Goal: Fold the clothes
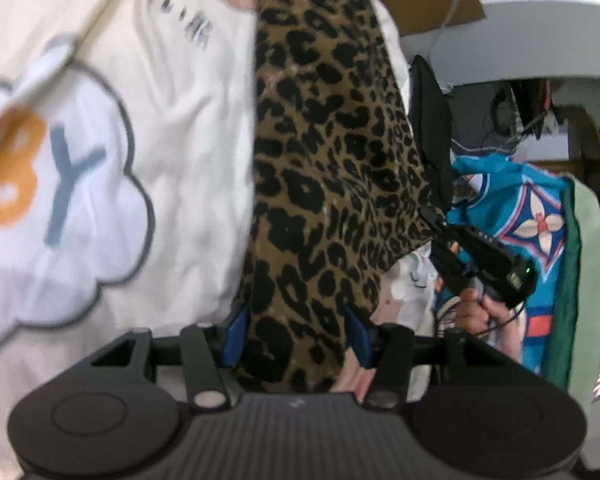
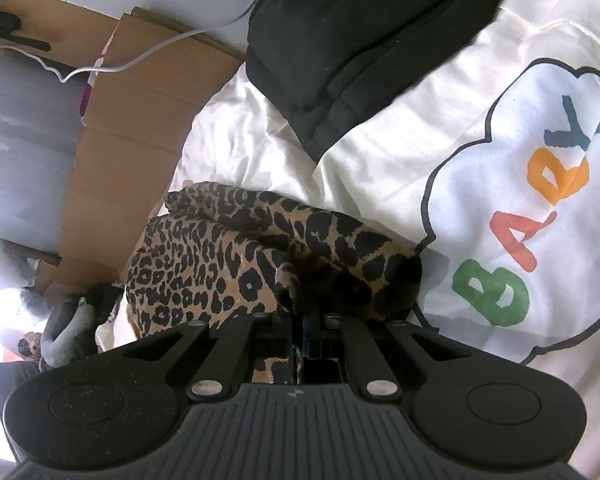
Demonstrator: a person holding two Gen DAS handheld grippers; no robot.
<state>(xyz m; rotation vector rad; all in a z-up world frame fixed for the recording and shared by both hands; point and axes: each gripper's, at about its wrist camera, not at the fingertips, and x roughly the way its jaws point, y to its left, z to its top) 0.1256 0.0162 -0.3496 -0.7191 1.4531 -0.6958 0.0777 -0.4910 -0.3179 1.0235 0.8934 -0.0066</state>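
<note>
Lying stretched across the cream BABY cloth [image 2: 380,168], with one end bunched into a rolled hump — the leopard-print garment [image 2: 228,256]. Pinched at that hump by the right gripper [image 2: 296,324], jaws closed tight on a fold of the print, blue pads nearly meeting. Running away from the left gripper [image 1: 296,332] in its own view, the same leopard-print band passing between the blue fingers [image 1: 236,328]; standing about half open, pads set either side of the fabric with a visible gap, so not clamping it. Seen also from the left wrist: the right tool gripped in a hand [image 1: 474,312] at the far end of the band.

Judged as the step in hand: letting go with the left after laying a fold, while anchoring the other end with the right. Doing it well means drawing the left fingers straight back along the cloth rather than lifting, so as not to snag the fabric and undo the fold; keeping the right pinch steady and low until the left is free; then smoothing the hump flat before the next fold, lining up edges rather than leaving a roll.

Beyond the garment: a black garment [image 2: 360,40] lying on the upper part of the cream cloth, touching it; flattened cardboard [image 2: 140,120] and a white cable [image 2: 140,62] beside the cloth's edge; a turquoise patterned cloth [image 1: 512,216] heaped behind the right tool — well apart from the fold
</note>
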